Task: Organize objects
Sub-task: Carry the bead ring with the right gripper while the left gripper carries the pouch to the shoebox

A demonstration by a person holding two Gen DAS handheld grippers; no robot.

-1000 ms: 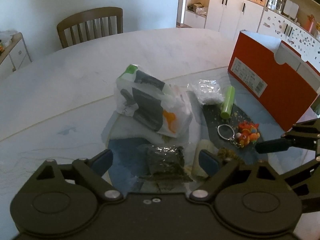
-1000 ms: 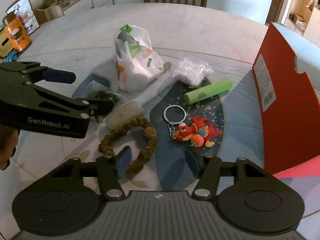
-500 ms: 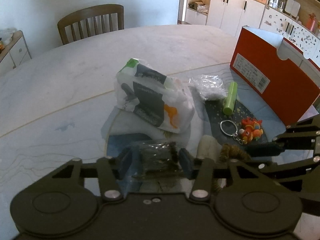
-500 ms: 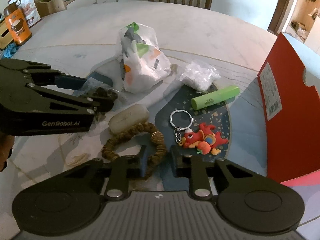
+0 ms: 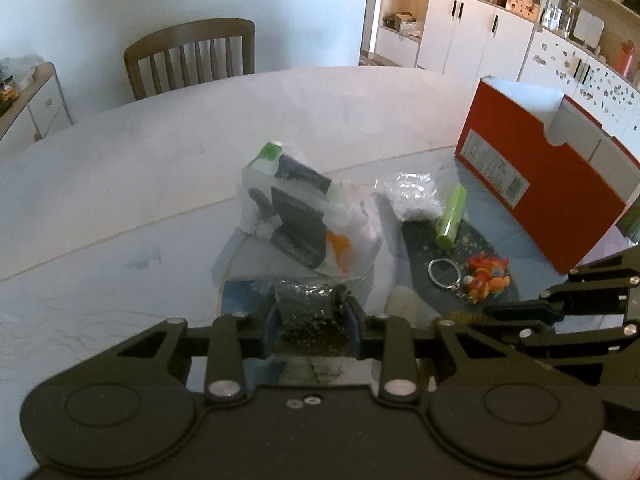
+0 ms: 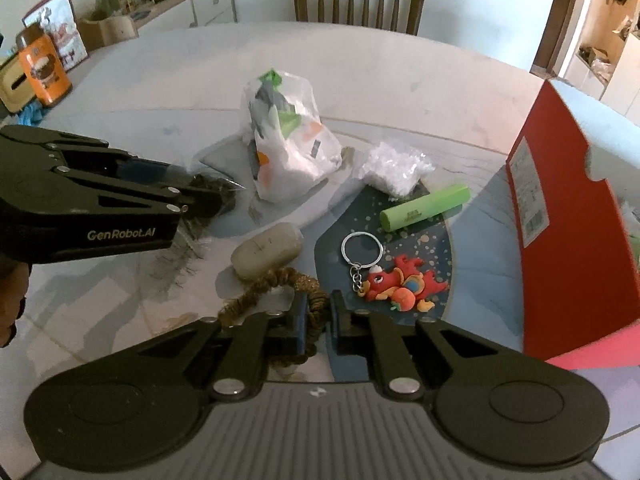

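From the left wrist, the left gripper point(image 5: 308, 322) was closed on a clear packet of dark dried bits point(image 5: 306, 308) at the near edge of the table point(image 5: 120, 184). It looked light, limp and crinkly, best pinched mid-body. From the right wrist, the right gripper point(image 6: 318, 318) was clamped on a brown hair tie point(image 6: 280, 284) lying beside a red keychain point(image 6: 400, 284); soft and springy, I judged, so any section of its loop would do.

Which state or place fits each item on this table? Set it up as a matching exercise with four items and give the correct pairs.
Items:
1. green tube
2. brown scrunchie
3. clear packet of dark bits
4. dragon keychain

States:
A. gripped by left gripper
B. gripped by right gripper
C. lying beside white crinkled bag
D. lying free, nearest red box

Pairs: 1-C, 2-B, 3-A, 4-D
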